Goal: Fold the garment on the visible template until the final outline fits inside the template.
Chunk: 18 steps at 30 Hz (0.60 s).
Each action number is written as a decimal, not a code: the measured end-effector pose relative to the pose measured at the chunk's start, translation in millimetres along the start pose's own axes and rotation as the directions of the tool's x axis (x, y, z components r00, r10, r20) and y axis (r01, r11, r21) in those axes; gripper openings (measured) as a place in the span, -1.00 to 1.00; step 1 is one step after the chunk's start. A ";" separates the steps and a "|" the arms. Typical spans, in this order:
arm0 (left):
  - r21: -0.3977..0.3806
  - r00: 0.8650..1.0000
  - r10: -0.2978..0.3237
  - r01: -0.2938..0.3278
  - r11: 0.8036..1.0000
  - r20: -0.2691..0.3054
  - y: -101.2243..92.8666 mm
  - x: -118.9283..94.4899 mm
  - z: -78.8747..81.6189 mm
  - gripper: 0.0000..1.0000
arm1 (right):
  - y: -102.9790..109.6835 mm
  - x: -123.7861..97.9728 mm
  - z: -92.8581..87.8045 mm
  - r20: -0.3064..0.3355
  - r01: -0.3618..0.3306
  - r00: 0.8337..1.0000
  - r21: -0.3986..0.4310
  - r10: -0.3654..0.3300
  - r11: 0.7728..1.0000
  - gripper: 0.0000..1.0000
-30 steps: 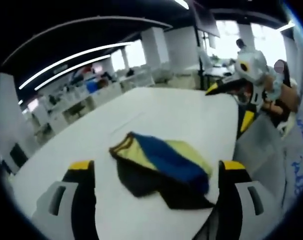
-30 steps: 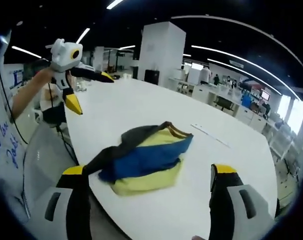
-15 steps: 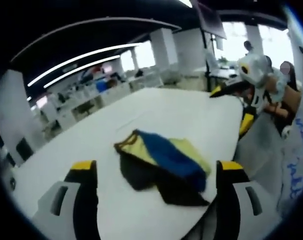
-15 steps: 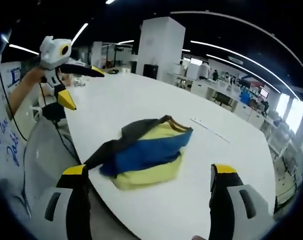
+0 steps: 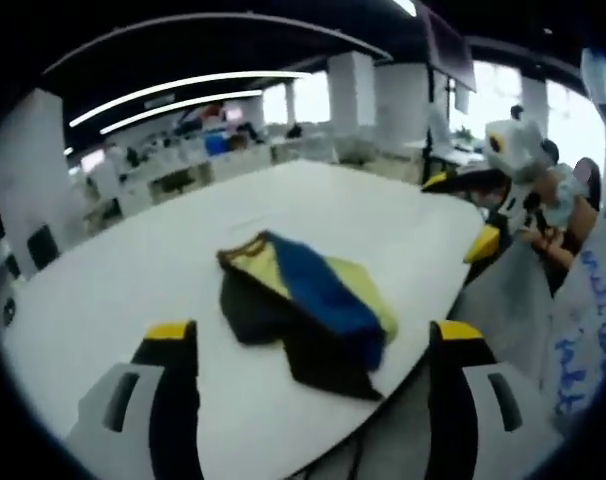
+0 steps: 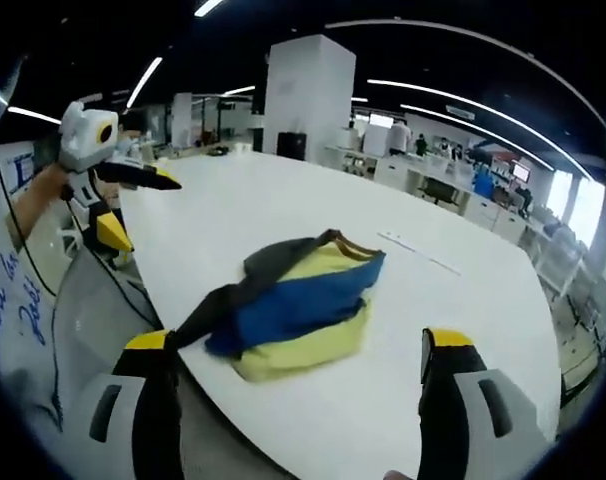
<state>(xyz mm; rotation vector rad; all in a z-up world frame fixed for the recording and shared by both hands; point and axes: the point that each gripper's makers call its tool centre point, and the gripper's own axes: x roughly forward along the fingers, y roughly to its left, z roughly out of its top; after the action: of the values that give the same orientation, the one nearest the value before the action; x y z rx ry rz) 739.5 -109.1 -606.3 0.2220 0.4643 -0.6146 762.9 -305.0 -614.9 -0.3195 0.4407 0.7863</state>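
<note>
We see the crumpled garment point(image 5: 301, 308) near the table point(image 5: 133, 290) edge; both grippers point(image 5: 313, 350) point(image 6: 298, 355) hover wide and empty. We should first spread it flat, gripping corners.

A: What lies on the white surface point(image 5: 163, 260)?
B: A folded garment point(image 5: 301, 305) in yellow, blue and black, near the edge of the surface. The left gripper point(image 5: 313, 345) hangs above with its jaws wide apart, touching nothing.
A: And on the right?
B: The right gripper point(image 5: 483, 215), held up by a hand point(image 5: 555, 205), well apart from the garment.
</note>
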 end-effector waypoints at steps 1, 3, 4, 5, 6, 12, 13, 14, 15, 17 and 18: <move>-0.005 1.000 -0.001 0.001 1.000 -0.010 -1.1 1.8 -3.0 0.84 | 0.9 0.3 0.1 -0.001 -0.002 1.000 -0.002 0.002 1.000 1.00; -0.012 0.999 0.004 -0.004 1.000 -0.034 -2.5 3.3 -9.8 0.82 | 1.4 0.7 0.1 -0.005 0.000 1.000 -0.013 0.000 1.000 1.00; -0.008 0.999 0.010 -0.011 1.000 -0.050 -2.7 3.8 -13.9 0.80 | 1.0 0.4 0.1 -0.006 0.004 1.000 -0.015 -0.004 1.000 1.00; -0.005 0.997 0.024 -0.024 1.000 -0.079 -2.4 4.3 -20.9 0.79 | 0.5 -0.1 0.2 -0.006 0.006 1.000 -0.016 -0.007 1.000 1.00; 0.000 0.994 0.026 -0.026 1.000 -0.103 -3.8 5.1 -26.5 0.78 | 0.7 -0.7 0.4 -0.004 0.005 1.000 -0.017 -0.005 1.000 1.00; -0.037 0.987 -0.038 0.033 0.999 -0.154 -26.9 15.0 -47.8 0.81 | 3.8 -1.1 -2.8 -0.010 -0.003 1.000 -0.013 0.002 1.000 1.00; -0.041 0.987 -0.044 0.038 0.998 -0.157 -29.1 16.2 -49.4 0.77 | 3.6 -1.2 -3.3 -0.012 0.000 1.000 -0.015 0.000 1.000 1.00; -0.047 0.985 -0.048 0.041 0.998 -0.163 -30.7 17.8 -51.7 0.73 | 3.7 -1.2 -3.6 -0.013 0.000 1.000 -0.014 -0.001 1.000 1.00; -0.054 0.982 -0.051 0.042 0.998 -0.181 -32.7 20.1 -56.1 0.72 | 4.1 -1.4 -3.8 -0.012 -0.002 1.000 -0.013 0.001 1.000 1.00; -0.042 0.976 -0.064 0.057 0.998 -0.209 -35.6 22.8 -63.2 0.63 | 5.2 -1.6 -2.6 -0.002 -0.008 1.000 -0.002 0.008 1.000 1.00; -0.046 0.974 -0.065 0.056 0.997 -0.218 -35.3 23.7 -65.4 0.58 | 5.0 -1.7 -2.3 0.000 -0.008 1.000 -0.002 0.008 1.000 1.00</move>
<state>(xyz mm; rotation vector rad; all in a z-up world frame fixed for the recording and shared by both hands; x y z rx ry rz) 712.4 -127.3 -677.1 0.2403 0.6982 -0.6427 757.6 -303.7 -616.6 -0.3196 0.4421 0.7946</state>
